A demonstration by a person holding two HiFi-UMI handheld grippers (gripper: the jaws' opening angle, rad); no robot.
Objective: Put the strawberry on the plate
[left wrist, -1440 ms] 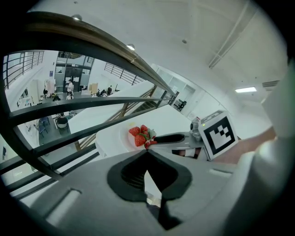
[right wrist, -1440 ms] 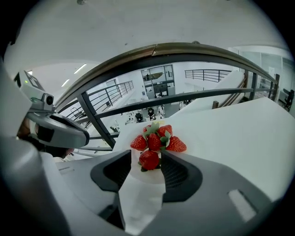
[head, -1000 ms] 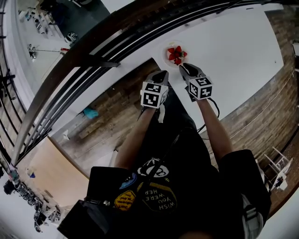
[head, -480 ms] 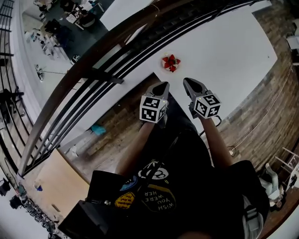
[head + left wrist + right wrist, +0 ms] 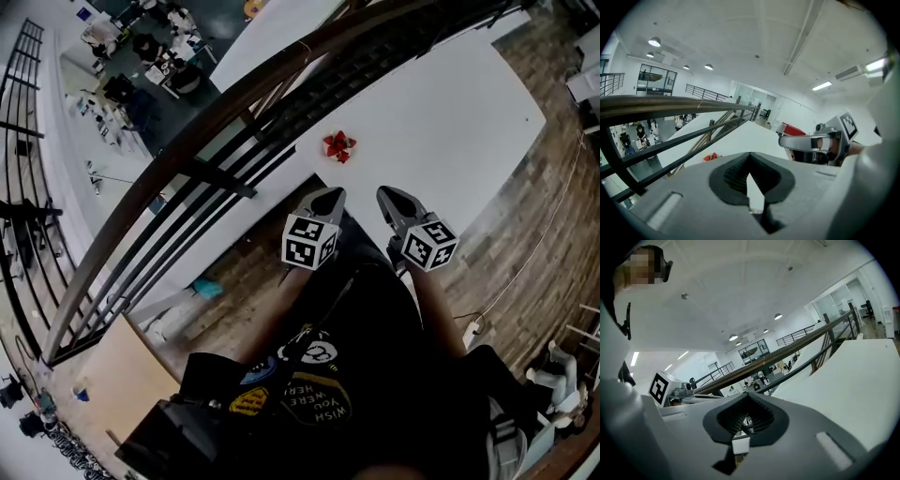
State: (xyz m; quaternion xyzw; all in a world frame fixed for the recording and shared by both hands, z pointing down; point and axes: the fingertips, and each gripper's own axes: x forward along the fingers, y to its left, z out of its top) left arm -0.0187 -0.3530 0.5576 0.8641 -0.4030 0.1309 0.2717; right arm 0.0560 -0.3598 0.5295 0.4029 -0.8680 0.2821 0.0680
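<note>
Overhead, the head view shows a white worktop (image 5: 441,112) filling the upper centre and right of the frame. The strawberry (image 5: 338,145) lies near its lower left edge, a small red cluster. It sits on a small pale plate (image 5: 351,154) whose rim barely stands out against the white surface, and nothing else can be seen in the plate. Both grippers hang below the plate, well apart from it. The left gripper (image 5: 328,194) is at the centre of the frame and the right gripper (image 5: 389,195) is just to its right, each with its marker cube toward the person. In the left gripper view the dark pads meet at their tips with nothing between them. The strawberry (image 5: 711,157) shows there as a red spot on the worktop at centre left, and the right gripper (image 5: 811,142) juts in from the right. In the right gripper view the jaws are closing fully together, pads meeting and empty, with bare worktop (image 5: 862,380) at the right. A dark railing (image 5: 187,155) runs diagonally from lower left to upper right along the worktop's far side. A wooden floor (image 5: 534,216) lies at the right of the frame.
</note>
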